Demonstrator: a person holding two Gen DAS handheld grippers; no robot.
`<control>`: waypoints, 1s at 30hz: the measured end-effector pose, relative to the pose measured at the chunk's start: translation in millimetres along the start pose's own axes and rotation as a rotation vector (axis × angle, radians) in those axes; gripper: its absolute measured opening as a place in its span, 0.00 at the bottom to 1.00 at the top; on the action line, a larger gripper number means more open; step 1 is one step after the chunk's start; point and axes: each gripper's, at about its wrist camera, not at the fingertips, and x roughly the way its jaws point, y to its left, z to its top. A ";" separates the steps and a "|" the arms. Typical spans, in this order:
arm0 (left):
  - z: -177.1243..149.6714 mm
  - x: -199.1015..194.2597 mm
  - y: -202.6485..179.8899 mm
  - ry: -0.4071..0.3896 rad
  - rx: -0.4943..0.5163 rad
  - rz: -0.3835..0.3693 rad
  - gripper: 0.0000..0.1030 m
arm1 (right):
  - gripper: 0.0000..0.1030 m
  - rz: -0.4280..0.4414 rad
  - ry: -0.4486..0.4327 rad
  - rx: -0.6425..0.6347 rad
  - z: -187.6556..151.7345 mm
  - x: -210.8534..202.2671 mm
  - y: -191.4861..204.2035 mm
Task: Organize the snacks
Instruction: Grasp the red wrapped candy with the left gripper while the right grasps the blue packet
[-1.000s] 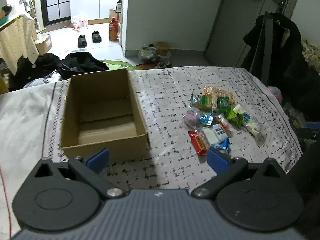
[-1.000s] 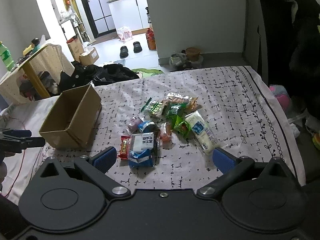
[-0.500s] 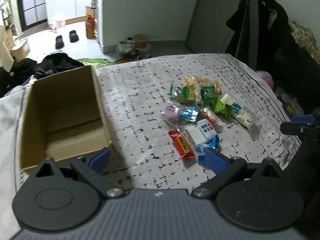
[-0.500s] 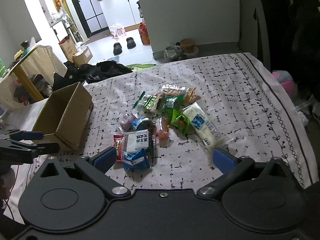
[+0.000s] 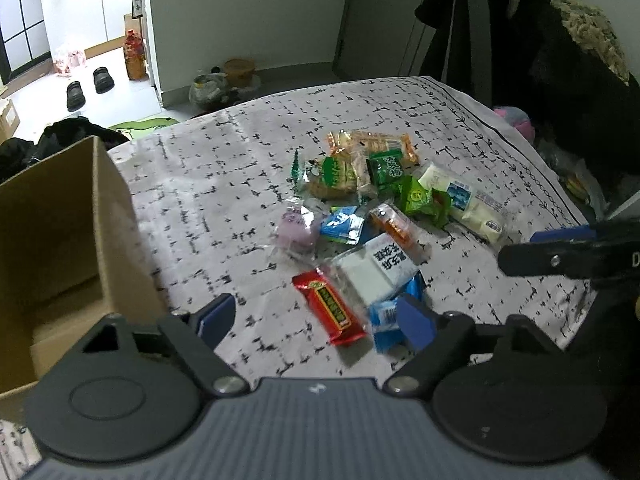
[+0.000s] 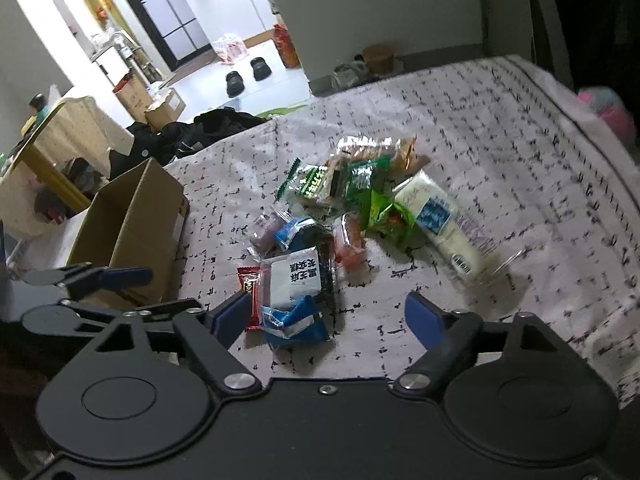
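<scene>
Several snack packets (image 5: 360, 220) heaped beside cardboard box (image 5: 60, 240).

Left wrist view: cardboard box (image 5: 60, 240) cut off by the left edge, its near wall hidden behind the left gripper (image 5: 316, 320) body; the blue packet (image 5: 386, 316) is partly behind the right blue fingertip (image 5: 414, 322). Right gripper (image 5: 560, 246) enters from the right edge, only the finger ends visible, so can't tell its jaw gap here

Right wrist view: whole frame motion-blurred, worst far right, patterned cloth (image 6: 540, 184) smeared. Red bar (image 6: 249, 280) mostly hidden under the white packet (image 6: 294, 278) and behind the left fingertip (image 6: 232, 316). Wrapper print too small and blurred to read; pink object (image 6: 608, 114) at far right unidentifiable
</scene>
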 end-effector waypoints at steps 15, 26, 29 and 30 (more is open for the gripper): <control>-4.1 54.4 8.3 0.036 -0.131 -0.018 0.45 | 0.61 -0.045 0.110 0.156 -9.2 52.9 -1.8; -8.9 72.1 7.1 0.050 -0.165 0.041 0.36 | 0.60 -0.082 0.149 0.130 -17.3 74.0 8.7; -11.6 71.5 6.3 0.056 -0.163 0.047 0.37 | 0.59 -0.083 0.152 0.112 -17.4 70.9 7.3; -12.2 70.7 5.3 0.062 -0.161 0.052 0.37 | 0.59 -0.082 0.157 0.106 -17.5 70.2 7.2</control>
